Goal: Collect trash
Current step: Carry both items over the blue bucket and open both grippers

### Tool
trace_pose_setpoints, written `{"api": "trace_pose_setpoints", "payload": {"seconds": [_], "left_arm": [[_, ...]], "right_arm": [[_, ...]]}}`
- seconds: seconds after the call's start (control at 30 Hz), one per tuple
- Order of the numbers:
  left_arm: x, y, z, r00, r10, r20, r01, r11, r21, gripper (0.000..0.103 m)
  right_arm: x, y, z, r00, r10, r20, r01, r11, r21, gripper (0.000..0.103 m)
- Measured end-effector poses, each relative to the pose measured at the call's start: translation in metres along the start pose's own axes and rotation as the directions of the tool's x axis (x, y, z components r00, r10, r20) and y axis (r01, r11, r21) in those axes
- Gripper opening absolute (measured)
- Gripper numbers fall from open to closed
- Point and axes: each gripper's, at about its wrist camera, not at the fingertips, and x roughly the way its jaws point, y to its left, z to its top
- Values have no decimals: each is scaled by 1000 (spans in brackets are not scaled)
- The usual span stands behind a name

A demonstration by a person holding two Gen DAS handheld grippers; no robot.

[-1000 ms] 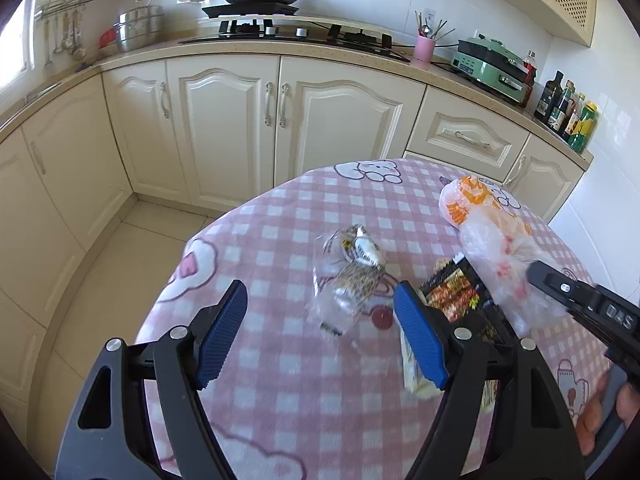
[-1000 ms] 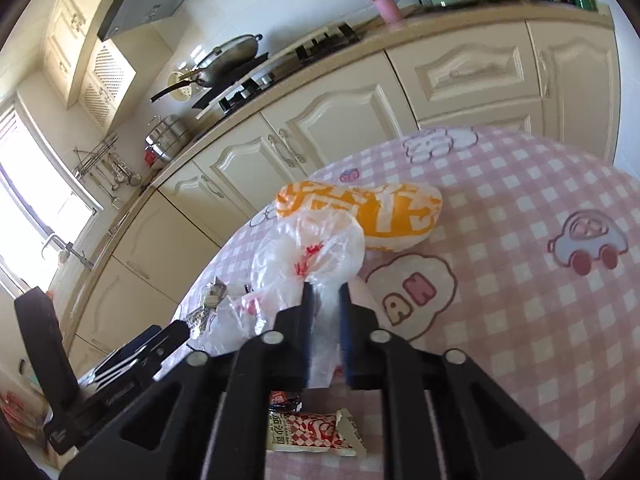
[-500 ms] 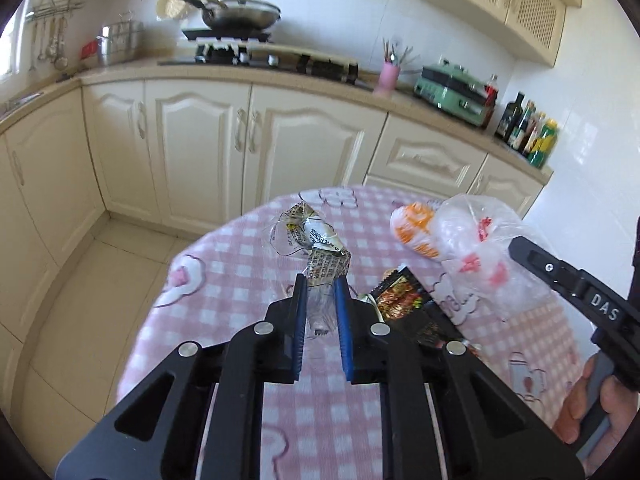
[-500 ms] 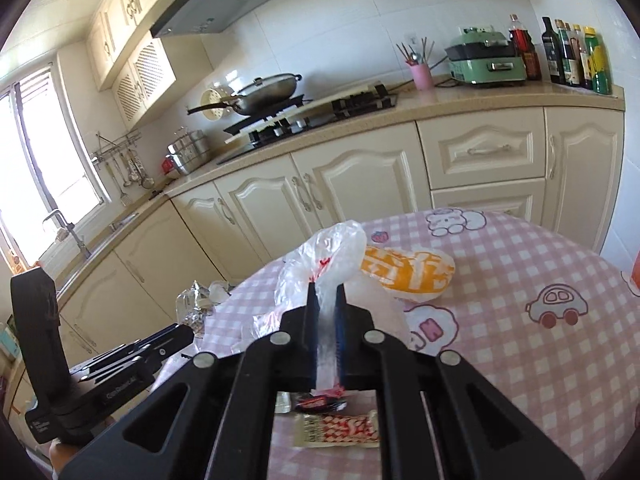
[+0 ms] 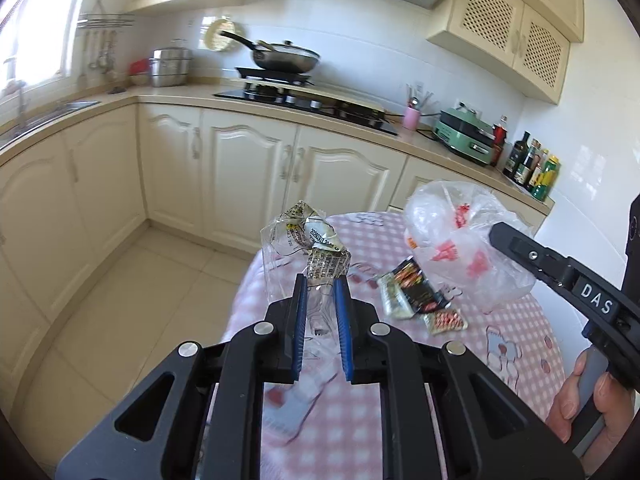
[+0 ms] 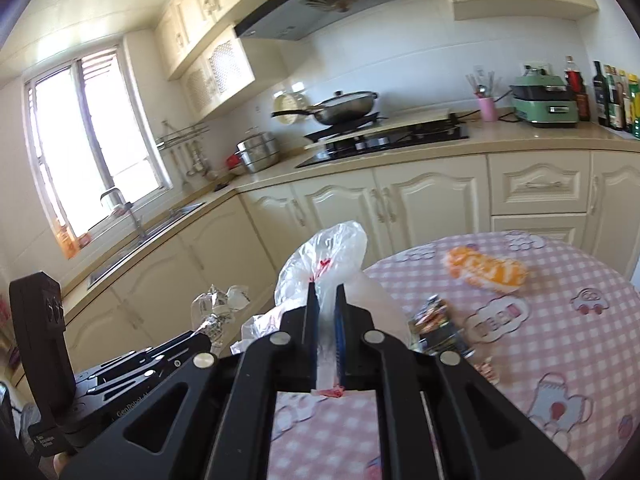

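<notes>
My left gripper (image 5: 321,280) is shut on a crumpled clear wrapper (image 5: 308,240) with printed foil and holds it up above the near left edge of the pink checked table (image 5: 500,344). The wrapper also shows in the right wrist view (image 6: 218,308). My right gripper (image 6: 325,289) is shut on a white plastic bag (image 6: 328,256) with red print, lifted off the table; it hangs at the right in the left wrist view (image 5: 460,240). Snack wrappers (image 5: 416,292) lie on the table under the bag.
An orange and white bag (image 6: 486,270) lies on the table's far side. More small wrappers (image 6: 436,324) lie near the middle. Cream kitchen cabinets (image 5: 248,176) and a counter with a stove (image 5: 304,98) run behind the table. Tiled floor (image 5: 132,300) lies to the left.
My left gripper closed on the clear wrapper and lifted it off the table. My right gripper raised the white bag higher. Both views now tilt up toward the kitchen.
</notes>
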Motion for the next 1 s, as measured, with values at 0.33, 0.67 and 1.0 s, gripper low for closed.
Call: {"api": "trace_pose_setpoints", "payload": {"seconds": [0.33,0.67,1.0], "left_arm": [[-57,92,-47,990,133,-41,-137,985,-107,13],[-49,183,-117,951,229,-206,-277,929,-245,13],[8,229,-163,897,220,-383,-341,897,-282,13]], "right_arm": [[26,119,-65,979,136,-153,-152,983,-100,7],[95,196,-156,911,177,-372,-247,957,-151,7],[153,200,-216,870,119,-479,-222,961,-164,7]]}}
